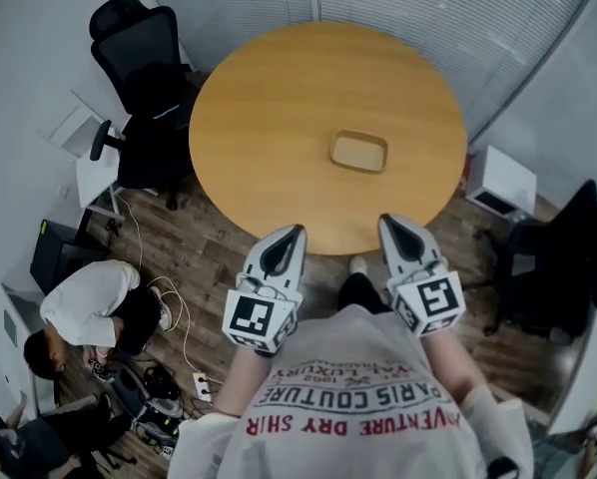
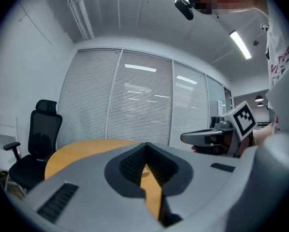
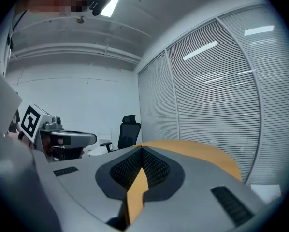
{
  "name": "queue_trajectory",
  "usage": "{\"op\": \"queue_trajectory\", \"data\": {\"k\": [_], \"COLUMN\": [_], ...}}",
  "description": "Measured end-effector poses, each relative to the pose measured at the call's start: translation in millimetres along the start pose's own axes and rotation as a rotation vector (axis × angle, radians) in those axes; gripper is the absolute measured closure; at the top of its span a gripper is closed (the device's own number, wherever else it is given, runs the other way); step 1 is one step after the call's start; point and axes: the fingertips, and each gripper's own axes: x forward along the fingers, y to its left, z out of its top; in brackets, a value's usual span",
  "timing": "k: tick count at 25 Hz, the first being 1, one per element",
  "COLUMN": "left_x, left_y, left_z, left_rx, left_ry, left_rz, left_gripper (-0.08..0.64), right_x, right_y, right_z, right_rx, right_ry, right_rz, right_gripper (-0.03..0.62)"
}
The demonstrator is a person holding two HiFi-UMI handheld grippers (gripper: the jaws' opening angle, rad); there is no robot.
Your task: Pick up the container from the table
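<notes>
L hand-held gripper [image 1: 295, 233] & R hand-held gripper [image 1: 388, 223] clenched, empty. Risk: if jaws stay unopened, they shove container [image 1: 359, 151] toward counter [image 1: 269, 118] far edge.

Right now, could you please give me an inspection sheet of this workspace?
Surface: round wooden table, only the container on it.
Job's things: shallow tan container, right of the table's centre, untouched.
Clutter: nothing seen on the table.
Grippers: left gripper and right gripper shut, empty, by the near edge.
Cables: white cables and power strip on the floor, left.
Surroundings: black office chair, crouching person, window blinds.
</notes>
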Motion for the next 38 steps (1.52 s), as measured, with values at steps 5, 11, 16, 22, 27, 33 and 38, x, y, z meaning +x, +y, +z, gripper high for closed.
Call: {"op": "queue_trajectory", "data": {"k": [5, 11, 16, 22, 27, 33, 38], "left_x": [80.8, 148.5, 171.3, 190.3, 205.1, 219.7, 228.2], "left_y": [9.8, 15.8, 22.2, 38.5, 55.5, 69.1, 69.2], "left_z": [25.7, 30.7, 21.7, -4.0, -22.9, -37.1, -51.5], "left_rx": [0.007, -0.028, -0.056, -0.106, -0.134, -0.144, -0.147], "left_ry": [-0.014, 0.005, 0.027, 0.072, 0.114, 0.170, 0.223], "left_rz": [0.047, 0.096, 0.148, 0.182, 0.164, 0.134, 0.104], "left_gripper": [0.560, 0.560, 0.560, 0.560, 0.560, 0.560, 0.560], "right_x": [48.9, 102.0, 134.1, 161.9, 186.9, 188.0, 184.4], "right_y": [-64.0, -122.8, -139.6, -139.7, -159.4, -204.4, -223.5], "right_z": [18.6, 9.9, -13.7, -48.9, -84.1, -136.4, -175.5], "right_rx": [-0.018, -0.012, -0.036, -0.031, -0.053, 0.058, 0.096], "right_ry": [0.015, 0.066, 0.158, 0.327, 0.414, 0.573, 0.691], "right_rz": [0.077, 0.135, 0.201, 0.290, 0.255, 0.031, -0.038], "right_gripper": [0.592, 0.592, 0.592, 0.592, 0.592, 0.555, 0.479]}}
